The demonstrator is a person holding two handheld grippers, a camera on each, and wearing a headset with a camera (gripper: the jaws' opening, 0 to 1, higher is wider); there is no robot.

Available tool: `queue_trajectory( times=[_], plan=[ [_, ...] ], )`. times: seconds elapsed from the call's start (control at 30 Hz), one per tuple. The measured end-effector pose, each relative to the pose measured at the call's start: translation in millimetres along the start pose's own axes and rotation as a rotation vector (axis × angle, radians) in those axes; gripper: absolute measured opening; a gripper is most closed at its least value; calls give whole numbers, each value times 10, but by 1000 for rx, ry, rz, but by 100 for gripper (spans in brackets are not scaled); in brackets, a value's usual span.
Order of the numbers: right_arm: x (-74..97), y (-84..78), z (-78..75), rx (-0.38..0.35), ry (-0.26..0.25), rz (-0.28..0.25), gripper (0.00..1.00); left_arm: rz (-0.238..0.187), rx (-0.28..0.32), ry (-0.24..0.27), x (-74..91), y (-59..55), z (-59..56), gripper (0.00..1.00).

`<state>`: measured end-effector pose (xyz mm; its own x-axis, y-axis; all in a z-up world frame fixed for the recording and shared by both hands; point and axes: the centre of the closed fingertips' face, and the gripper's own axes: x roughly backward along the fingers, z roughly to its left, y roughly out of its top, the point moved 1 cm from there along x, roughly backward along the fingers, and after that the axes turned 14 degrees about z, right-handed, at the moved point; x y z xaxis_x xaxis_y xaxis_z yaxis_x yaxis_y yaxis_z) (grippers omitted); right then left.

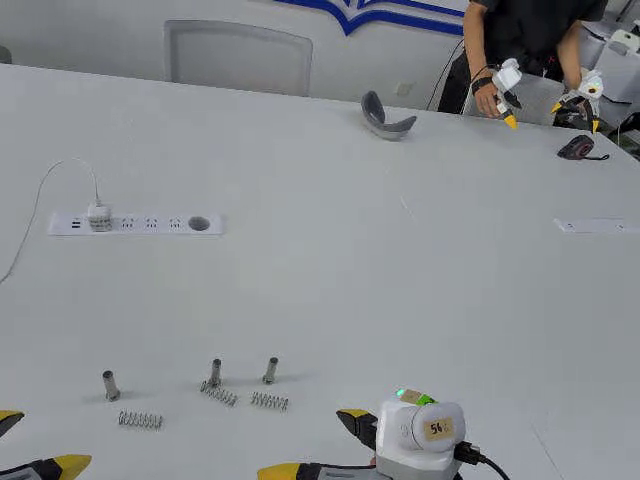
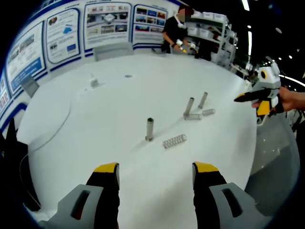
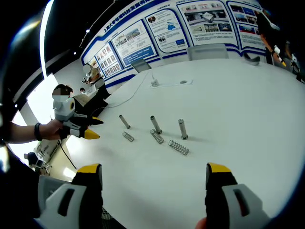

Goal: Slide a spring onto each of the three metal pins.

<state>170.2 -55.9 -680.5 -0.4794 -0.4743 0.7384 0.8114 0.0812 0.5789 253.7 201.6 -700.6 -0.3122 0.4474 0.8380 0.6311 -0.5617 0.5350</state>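
Three short metal pins stand upright near the table's front edge: the left pin (image 1: 110, 385), the middle pin (image 1: 215, 372) and the right pin (image 1: 270, 370). Each pin is bare. A loose spring lies flat by each: one (image 1: 140, 420), a second (image 1: 218, 394) touching the middle pin's base, a third (image 1: 269, 402). My left gripper (image 1: 38, 442) is open and empty, short of the left pin (image 2: 149, 129) and its spring (image 2: 174, 140). My right gripper (image 1: 313, 443) is open and empty too, just short of the right spring (image 3: 178, 147) and pin (image 3: 182, 129).
A white power strip (image 1: 135, 223) with a plugged cable lies mid-left. A grey curved object (image 1: 385, 120) and a black device (image 1: 578, 148) sit at the far side, where another person (image 1: 520, 40) holds two grippers. A chair (image 1: 238, 55) stands behind the table.
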Motion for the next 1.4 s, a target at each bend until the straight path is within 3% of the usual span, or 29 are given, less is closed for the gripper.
queue_trajectory(
  times=[0.33,0.6,0.8,0.97,1.4],
  plan=[
    [11,-31,-11,-1,-7,5,91,10,-49,-32,-19,48,-62,70],
    [9,-60,-30,-3,-10,12,91,62,-160,-60,-91,60,-150,71],
    [33,-38,-66,-12,-16,2,91,77,-199,-102,-136,117,-233,71],
    [22,-59,-77,-11,-18,6,91,99,-274,-106,-176,152,-298,71],
    [0,-90,-51,-6,-10,18,92,125,-359,-121,-283,234,-318,70]
  ],
)
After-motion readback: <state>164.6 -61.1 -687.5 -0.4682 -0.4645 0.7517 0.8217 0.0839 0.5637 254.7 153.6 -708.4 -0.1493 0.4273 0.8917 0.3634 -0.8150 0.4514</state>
